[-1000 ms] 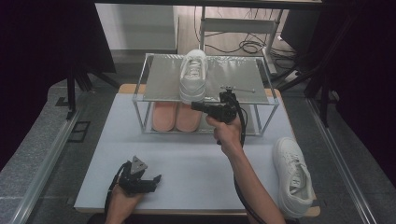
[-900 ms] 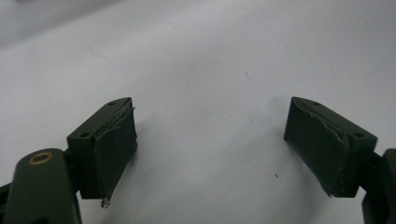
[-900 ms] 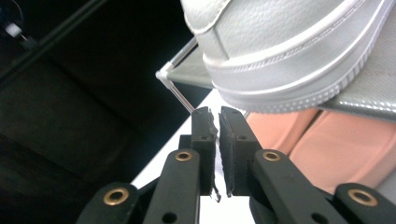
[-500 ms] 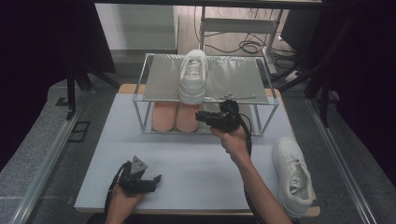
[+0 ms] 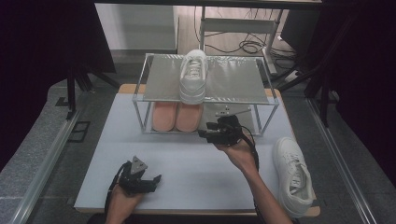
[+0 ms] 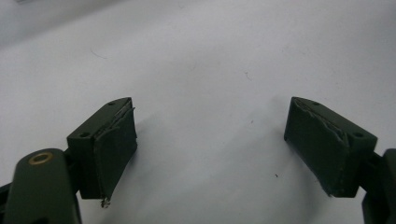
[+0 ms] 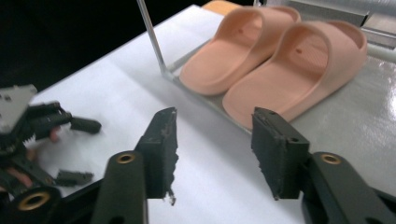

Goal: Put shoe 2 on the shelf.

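My right gripper (image 5: 208, 134) hangs just in front of the metal rack (image 5: 261, 100), and its body hides part of the rack's lower shelf behind it. Its jaws have just been opening and now stand about halfway apart with nothing between them; in the right gripper view (image 7: 212, 144) only bare desk shows in the gap. My left gripper (image 5: 152, 179) rests near the desk's near left edge, well apart from everything else, its jaws spread wide and empty over the white desk (image 6: 201, 60).

I count two white sneakers. One sneaker on the rack (image 5: 193, 77) lies on the top shelf with its toe over the near edge. The other sneaker on the desk (image 5: 293, 173) lies at the near right corner, its heel end cut off by my forearm and the desk edge. I count two pink slippers (image 5: 176, 116), side by side on the lower shelf at the left; from above their far halves are hidden under the top shelf, though the right gripper view shows the pair (image 7: 280, 60) whole, just beyond my right jaws.
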The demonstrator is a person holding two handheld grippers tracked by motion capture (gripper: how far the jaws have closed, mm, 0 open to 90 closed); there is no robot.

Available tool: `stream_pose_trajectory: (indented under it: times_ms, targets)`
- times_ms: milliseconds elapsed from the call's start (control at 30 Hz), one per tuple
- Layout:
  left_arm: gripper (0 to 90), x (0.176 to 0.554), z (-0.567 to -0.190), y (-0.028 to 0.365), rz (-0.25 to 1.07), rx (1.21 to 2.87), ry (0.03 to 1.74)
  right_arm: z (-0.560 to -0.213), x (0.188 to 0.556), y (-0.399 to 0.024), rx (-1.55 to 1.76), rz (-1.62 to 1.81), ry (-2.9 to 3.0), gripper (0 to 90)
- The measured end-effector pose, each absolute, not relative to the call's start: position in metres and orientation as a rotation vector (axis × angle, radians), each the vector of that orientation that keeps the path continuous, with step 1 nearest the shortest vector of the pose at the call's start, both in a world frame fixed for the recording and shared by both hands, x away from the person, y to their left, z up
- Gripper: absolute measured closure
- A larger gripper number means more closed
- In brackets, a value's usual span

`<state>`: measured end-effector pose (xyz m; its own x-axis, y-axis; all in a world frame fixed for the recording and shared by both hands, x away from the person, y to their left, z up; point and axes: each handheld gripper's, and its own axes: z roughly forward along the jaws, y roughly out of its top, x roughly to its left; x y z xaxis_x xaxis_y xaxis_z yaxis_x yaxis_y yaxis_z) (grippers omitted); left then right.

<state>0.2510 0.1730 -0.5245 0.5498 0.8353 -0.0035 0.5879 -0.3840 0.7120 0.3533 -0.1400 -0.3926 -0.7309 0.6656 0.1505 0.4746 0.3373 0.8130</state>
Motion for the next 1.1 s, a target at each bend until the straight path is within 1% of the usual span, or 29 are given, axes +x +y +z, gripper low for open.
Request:
stream_pose_trajectory:
  times_ms: [233,300,367,600,767,1100]
  targets:
    - [16.7,0.251,-0.524,0.173,0.472,2.116,1.138,-0.405,0.349,-0.147,1.005,1.272,2.421,35.4]
    - [16.7,0.251,-0.525,0.173,0.474,2.112,1.141,-0.408,0.346,-0.149,0.978,1.203,2.429,33.9]
    - [16.7,0.251,-0.525,0.173,0.473,2.112,1.141,-0.411,0.343,-0.150,0.947,1.156,2.439,30.3]
    - [16.7,0.251,-0.525,0.173,0.475,2.112,1.140,-0.415,0.336,-0.159,0.947,1.174,2.460,22.2]
    - [16.7,0.251,-0.525,0.173,0.476,2.113,1.139,-0.416,0.331,-0.169,0.962,1.189,2.474,20.5]
    - [16.7,0.251,-0.524,0.173,0.476,2.119,1.136,-0.418,0.323,-0.196,1.035,1.140,2.504,20.5]
